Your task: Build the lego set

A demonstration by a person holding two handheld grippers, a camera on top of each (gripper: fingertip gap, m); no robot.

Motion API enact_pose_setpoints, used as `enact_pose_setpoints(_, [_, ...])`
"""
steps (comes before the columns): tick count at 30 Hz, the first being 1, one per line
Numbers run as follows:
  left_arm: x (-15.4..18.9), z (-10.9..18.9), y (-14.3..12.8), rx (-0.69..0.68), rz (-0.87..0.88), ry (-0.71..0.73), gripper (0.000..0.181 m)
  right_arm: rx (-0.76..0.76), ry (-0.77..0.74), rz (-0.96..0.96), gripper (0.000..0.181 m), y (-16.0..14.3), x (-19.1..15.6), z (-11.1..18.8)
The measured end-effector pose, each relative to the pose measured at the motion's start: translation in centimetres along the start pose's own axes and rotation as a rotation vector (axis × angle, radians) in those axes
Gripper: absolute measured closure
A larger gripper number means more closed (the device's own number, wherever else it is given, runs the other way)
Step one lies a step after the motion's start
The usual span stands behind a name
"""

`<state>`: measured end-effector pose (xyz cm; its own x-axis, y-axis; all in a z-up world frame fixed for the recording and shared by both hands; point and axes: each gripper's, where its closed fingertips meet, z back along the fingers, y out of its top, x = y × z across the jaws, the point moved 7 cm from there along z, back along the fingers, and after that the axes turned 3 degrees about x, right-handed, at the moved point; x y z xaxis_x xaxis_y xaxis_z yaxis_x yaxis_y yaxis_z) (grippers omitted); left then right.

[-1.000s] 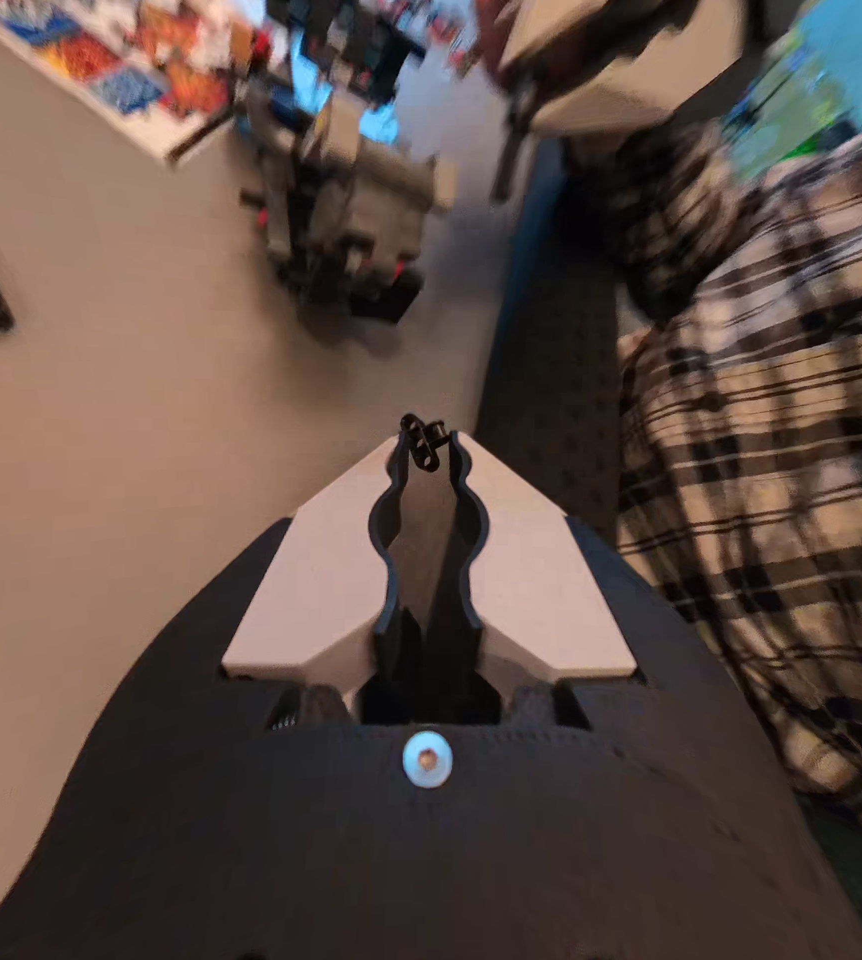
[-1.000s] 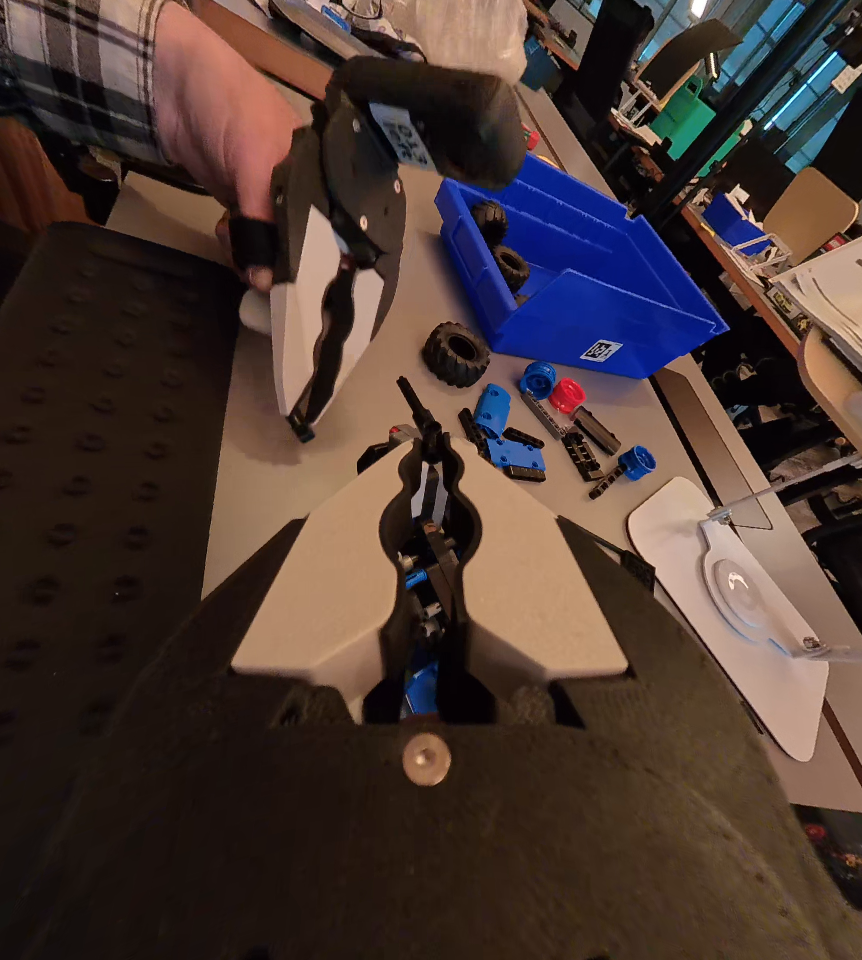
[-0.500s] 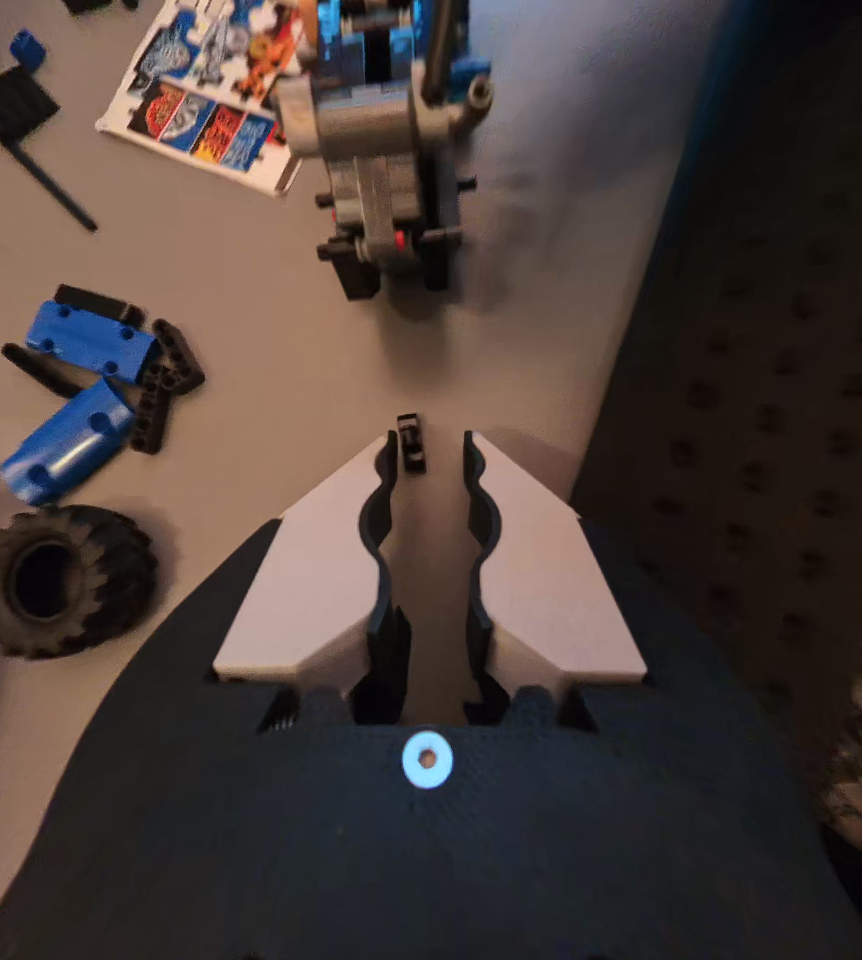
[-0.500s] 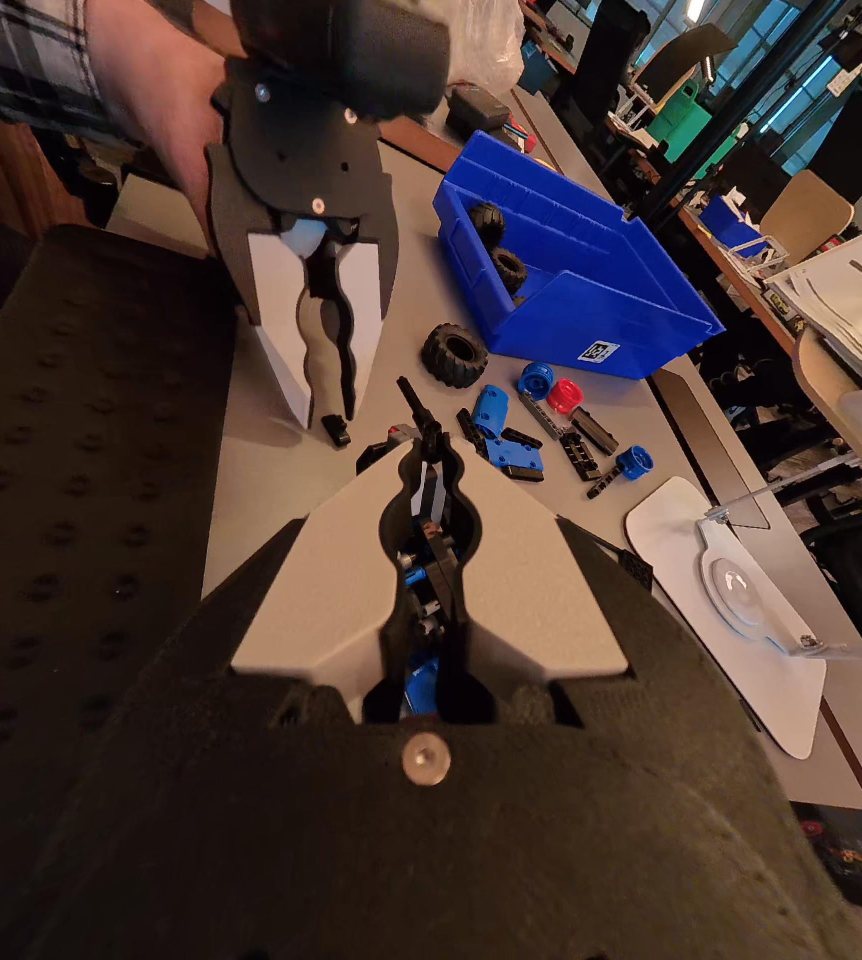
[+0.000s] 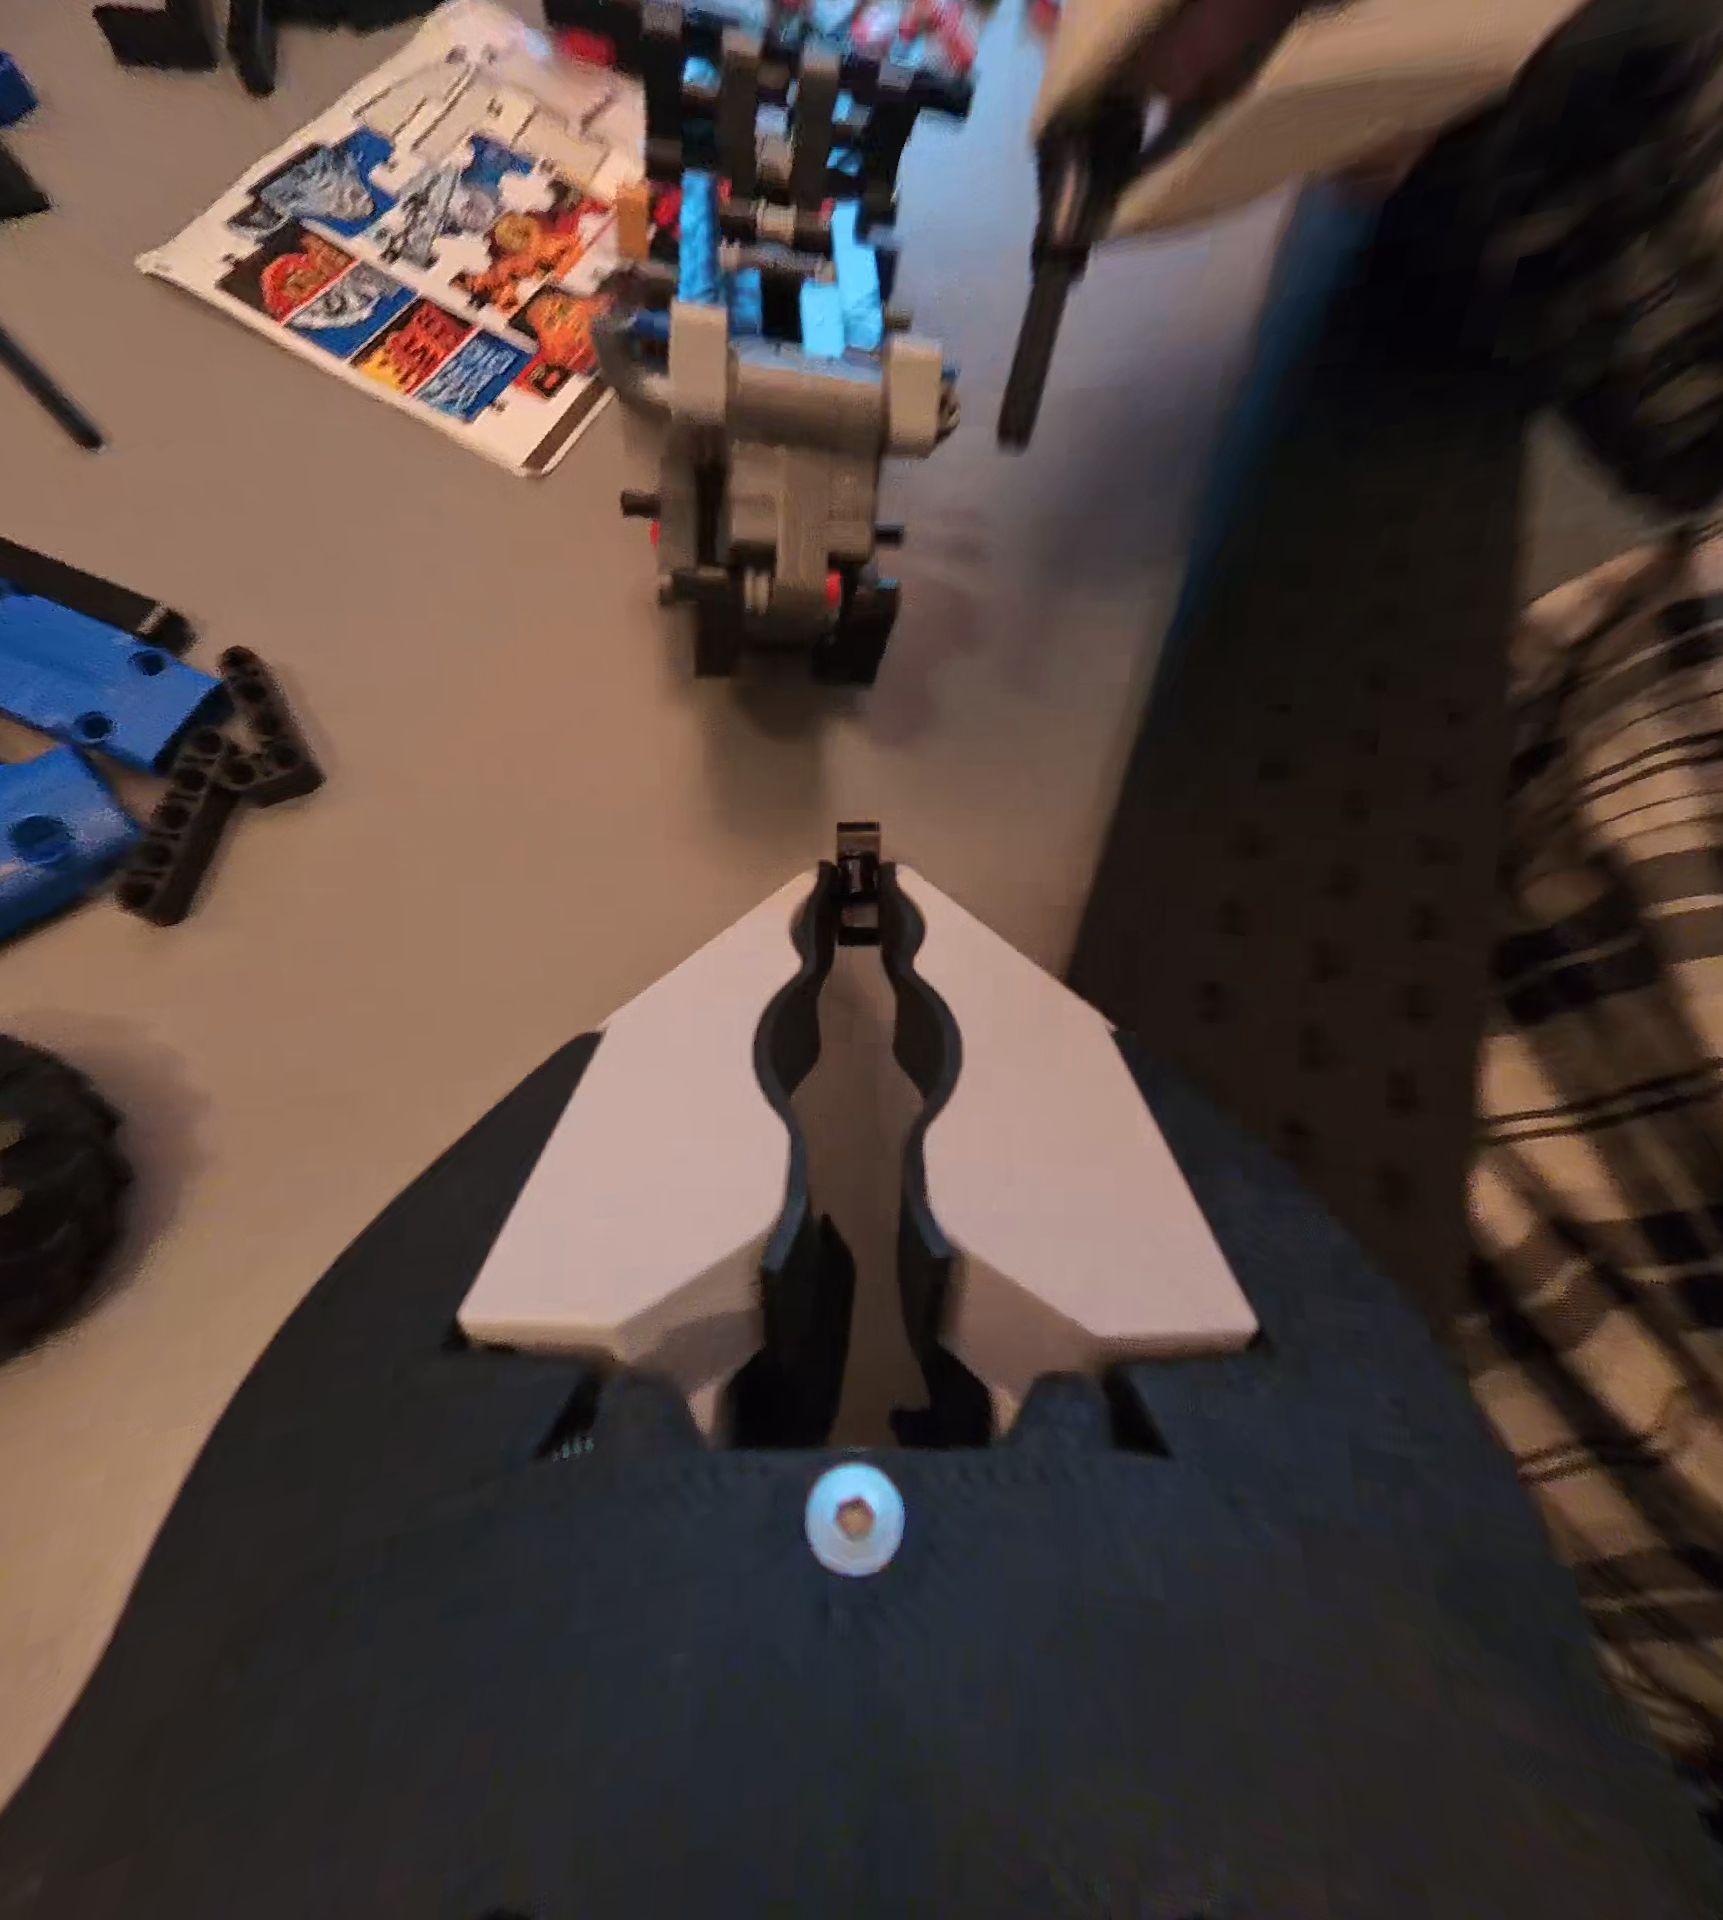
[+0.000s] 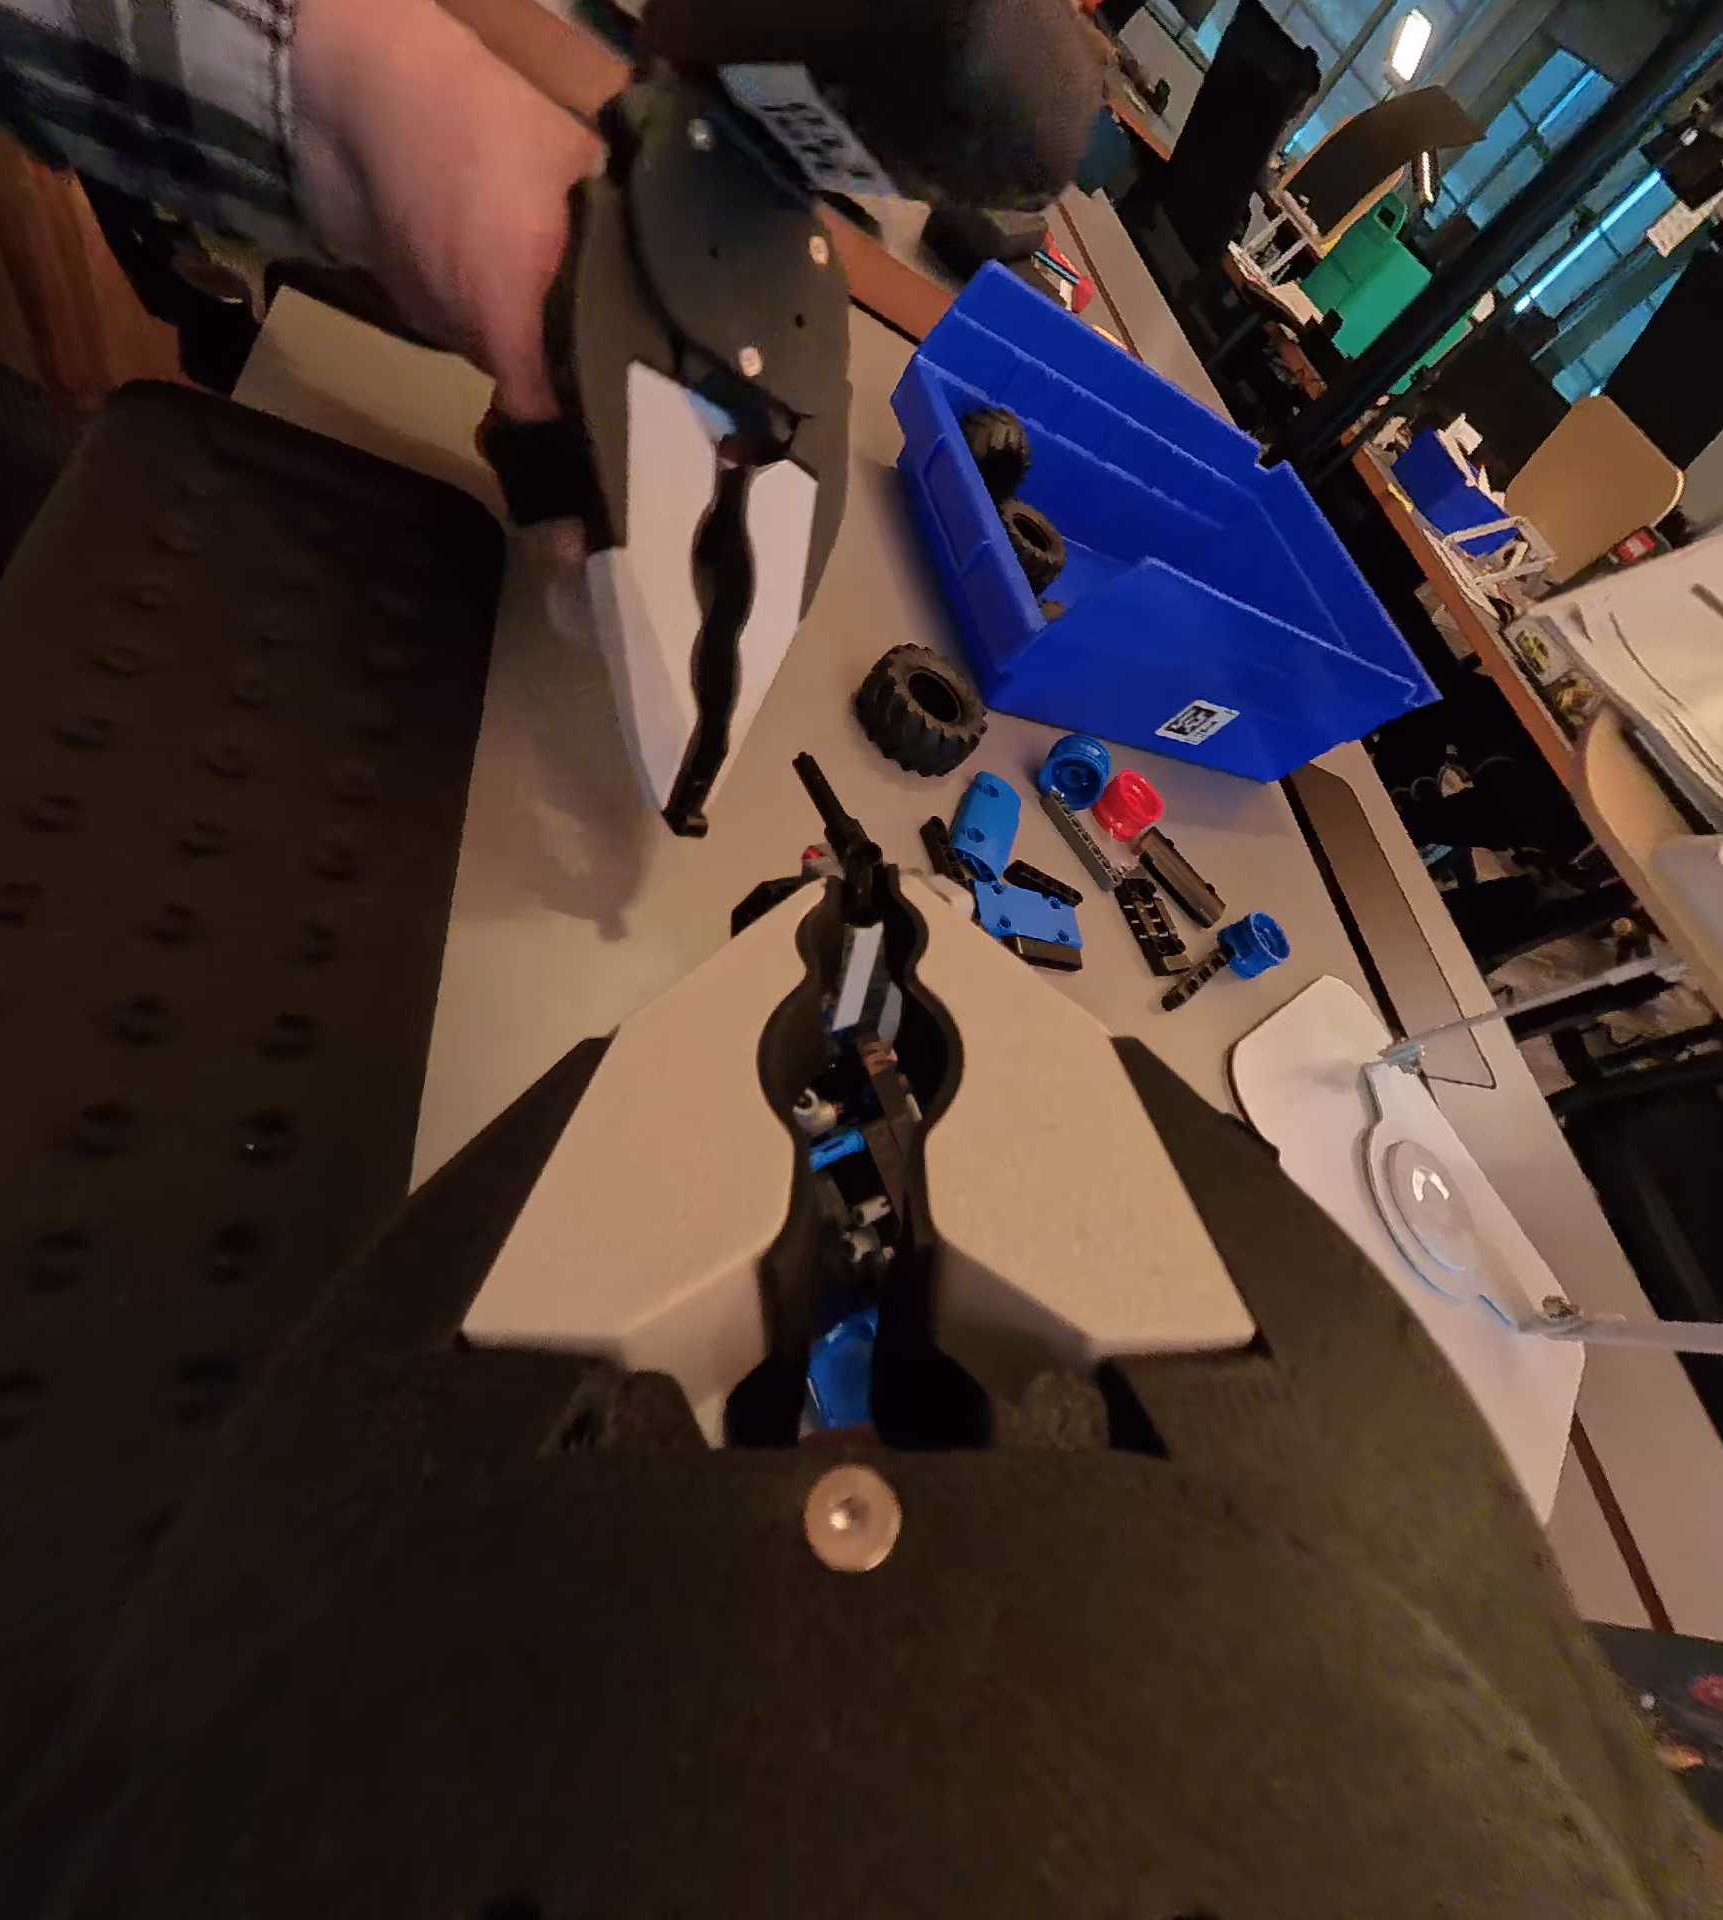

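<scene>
Fingertips of left gripper (image 5: 857, 883) clenched on small black pin (image 5: 857, 878), lifted off grey table (image 5: 483, 582); half second ago pin lay loose between spread fingers. Right gripper (image 6: 862, 883) clamped on part-built lego model (image 6: 862, 1049). Loose tyre (image 6: 917, 709) beyond. Blue bin (image 6: 1210, 613) farther, two tyres (image 6: 1013, 488) inside.

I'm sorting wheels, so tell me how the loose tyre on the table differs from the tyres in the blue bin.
The loose tyre lies on the bare grey table, just outside the blue bin; the binned tyres sit inside against its wall. The loose one is alone; the binned ones make a pair. All are black and knobbly, with no rim visible inside.
</scene>
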<state>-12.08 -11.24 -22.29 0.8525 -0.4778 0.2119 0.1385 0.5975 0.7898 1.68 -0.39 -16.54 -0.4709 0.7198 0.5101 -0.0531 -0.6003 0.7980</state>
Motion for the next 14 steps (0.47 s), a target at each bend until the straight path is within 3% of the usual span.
enact_pose_setpoints(4, [0.9,0.8,0.7,0.097,0.088,-0.154,0.175,-0.018,0.019,0.094,0.177,0.2,-1.2,-0.4])
enact_pose_setpoints(14, [2.8,0.2,1.1,0.123,0.113,-0.317,0.176,0.019,0.087,0.192,0.176,0.2,-3.4,-0.7])
